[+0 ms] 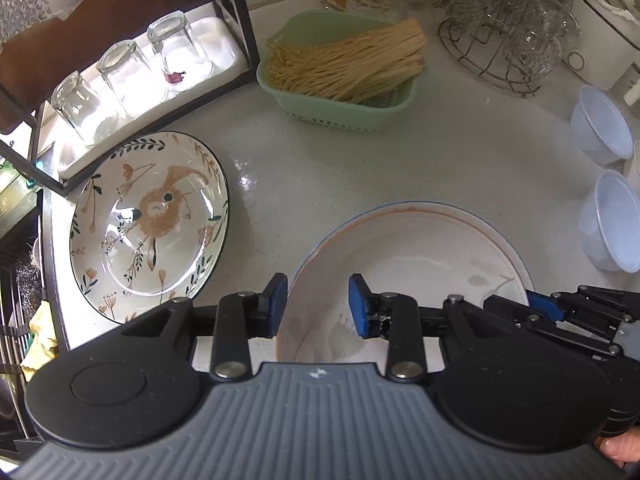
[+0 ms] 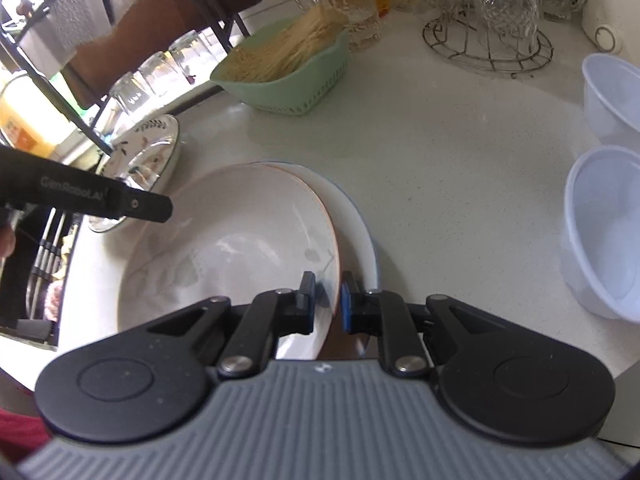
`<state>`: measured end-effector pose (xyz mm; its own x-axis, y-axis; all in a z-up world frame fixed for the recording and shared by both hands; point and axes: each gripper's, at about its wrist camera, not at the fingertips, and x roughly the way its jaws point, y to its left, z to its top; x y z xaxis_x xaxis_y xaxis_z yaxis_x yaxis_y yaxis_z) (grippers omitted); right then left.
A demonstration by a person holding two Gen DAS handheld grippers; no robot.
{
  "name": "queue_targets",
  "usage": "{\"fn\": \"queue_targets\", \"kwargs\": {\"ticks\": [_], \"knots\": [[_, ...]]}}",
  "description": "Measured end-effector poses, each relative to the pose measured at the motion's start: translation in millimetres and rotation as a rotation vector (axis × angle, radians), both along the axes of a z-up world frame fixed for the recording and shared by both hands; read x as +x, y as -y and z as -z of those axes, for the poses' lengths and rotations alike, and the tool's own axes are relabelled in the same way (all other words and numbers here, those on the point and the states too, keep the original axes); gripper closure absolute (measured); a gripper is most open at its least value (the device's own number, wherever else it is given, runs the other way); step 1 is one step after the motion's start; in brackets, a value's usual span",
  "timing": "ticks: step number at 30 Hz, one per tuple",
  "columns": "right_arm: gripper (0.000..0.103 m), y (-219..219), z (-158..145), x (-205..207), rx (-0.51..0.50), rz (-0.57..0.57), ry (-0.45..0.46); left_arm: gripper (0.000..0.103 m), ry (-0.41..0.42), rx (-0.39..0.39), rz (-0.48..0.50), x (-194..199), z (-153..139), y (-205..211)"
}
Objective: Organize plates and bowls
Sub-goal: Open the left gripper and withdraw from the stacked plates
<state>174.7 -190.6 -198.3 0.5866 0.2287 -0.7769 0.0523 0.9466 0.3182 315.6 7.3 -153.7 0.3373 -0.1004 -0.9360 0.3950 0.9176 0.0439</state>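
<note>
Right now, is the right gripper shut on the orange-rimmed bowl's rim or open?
Shut on it: the right gripper has a pad on each side of the orange-rimmed bowl rim, pressing it.

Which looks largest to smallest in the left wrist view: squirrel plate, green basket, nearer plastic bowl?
1. squirrel plate
2. green basket
3. nearer plastic bowl
The plate and basket are close, and the basket sits farther away, so their order is unsure.
</note>
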Motion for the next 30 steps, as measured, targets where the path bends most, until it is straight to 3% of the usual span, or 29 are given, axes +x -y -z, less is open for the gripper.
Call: {"fn": "queue_targets", "kwargs": {"ticks": [8, 20, 30], "knots": [[0.087, -1.7, -8.6, -1.8, -0.036, 0.019, 0.063, 0.065, 0.025, -0.041, -0.033, -6.2, -8.1, -5.2], [0.087, 11.4, -66.8, -11.9, -0.035, 0.044, 0.229, 0.065, 0.157, -0.17, -0.081, -22.0, -77.8, -14.9], [0.086, 18.5, -119.6, -37.2, -0.064, 0.056, 0.341, 0.065, 0.263, -0.221, -0.097, -51.9, -126.4, -17.9]]}}
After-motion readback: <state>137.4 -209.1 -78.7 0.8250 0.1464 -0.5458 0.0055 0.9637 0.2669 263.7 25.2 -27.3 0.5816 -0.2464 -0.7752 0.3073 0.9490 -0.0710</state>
